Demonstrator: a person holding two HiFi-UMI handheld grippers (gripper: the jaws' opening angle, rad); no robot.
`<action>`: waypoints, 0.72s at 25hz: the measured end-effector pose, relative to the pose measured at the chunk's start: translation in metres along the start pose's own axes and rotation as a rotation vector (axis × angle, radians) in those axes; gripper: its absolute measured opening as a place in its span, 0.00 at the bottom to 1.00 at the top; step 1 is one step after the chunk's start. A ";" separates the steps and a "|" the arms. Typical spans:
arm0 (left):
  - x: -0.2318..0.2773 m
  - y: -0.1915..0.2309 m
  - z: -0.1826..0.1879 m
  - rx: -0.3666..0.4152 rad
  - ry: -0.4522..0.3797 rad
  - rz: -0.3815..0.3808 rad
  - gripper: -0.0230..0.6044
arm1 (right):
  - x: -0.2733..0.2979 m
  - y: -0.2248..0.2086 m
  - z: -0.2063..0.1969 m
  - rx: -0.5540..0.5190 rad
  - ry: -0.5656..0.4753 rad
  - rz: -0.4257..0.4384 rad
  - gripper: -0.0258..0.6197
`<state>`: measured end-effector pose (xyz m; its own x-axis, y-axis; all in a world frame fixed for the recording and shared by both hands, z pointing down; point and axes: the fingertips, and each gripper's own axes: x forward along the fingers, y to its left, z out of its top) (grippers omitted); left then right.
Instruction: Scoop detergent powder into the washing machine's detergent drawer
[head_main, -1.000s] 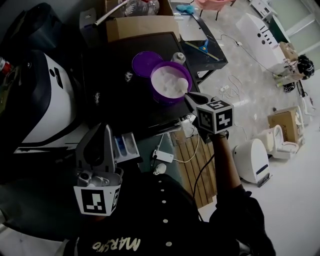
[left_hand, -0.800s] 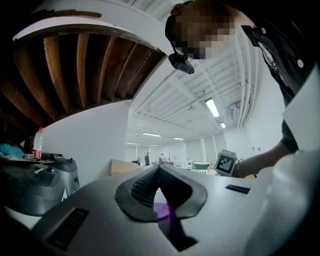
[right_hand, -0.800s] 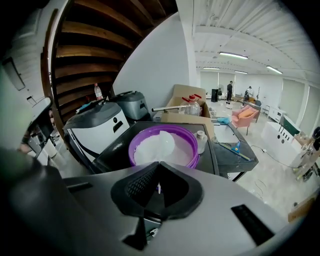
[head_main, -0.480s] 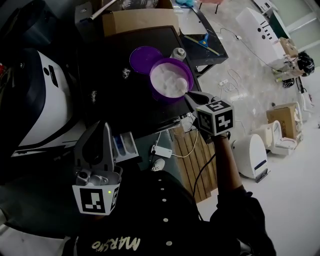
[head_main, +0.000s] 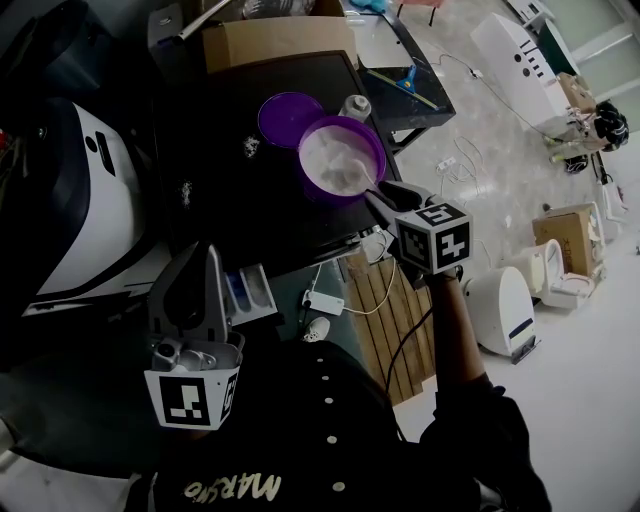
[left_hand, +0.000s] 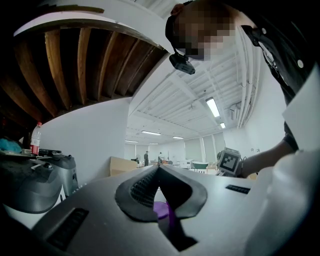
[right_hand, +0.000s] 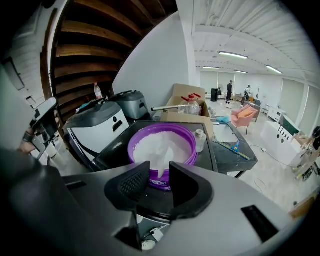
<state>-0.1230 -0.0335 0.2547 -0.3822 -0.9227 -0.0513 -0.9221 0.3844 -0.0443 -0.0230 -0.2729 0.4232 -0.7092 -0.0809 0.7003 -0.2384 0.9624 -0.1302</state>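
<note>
1. Right gripper (right_hand: 159, 169): jaws have just been opening, now spread; the scoop (right_hand: 162, 161) handle stands loose between them, bowl at twelve o'clock in the purple tub (right_hand: 134, 146).
2. Left gripper (left_hand: 159, 169): pressed together, empty; detergent drawer (head_main: 252, 290) at its three o'clock in the head view.
3. Risk: the unheld scoop may sink into the powder; a shallow regrip would spill it.

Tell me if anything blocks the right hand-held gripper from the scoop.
Nothing visible does. The right hand-held gripper has just been opening its jaws; the scoop handle stands in the gap between them, leaning out of the purple tub.
</note>
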 end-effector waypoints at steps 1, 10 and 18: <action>0.000 0.000 0.000 0.001 0.001 0.000 0.06 | 0.000 -0.001 -0.001 0.004 -0.003 0.001 0.25; -0.003 -0.010 0.012 0.016 -0.028 -0.015 0.06 | -0.059 -0.001 0.025 0.009 -0.315 -0.081 0.10; -0.002 -0.025 0.026 0.024 -0.061 -0.052 0.06 | -0.131 0.018 0.036 0.038 -0.582 -0.134 0.09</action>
<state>-0.0976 -0.0407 0.2304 -0.3284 -0.9383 -0.1086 -0.9388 0.3369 -0.0721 0.0418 -0.2539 0.3039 -0.9156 -0.3404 0.2142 -0.3672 0.9248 -0.0996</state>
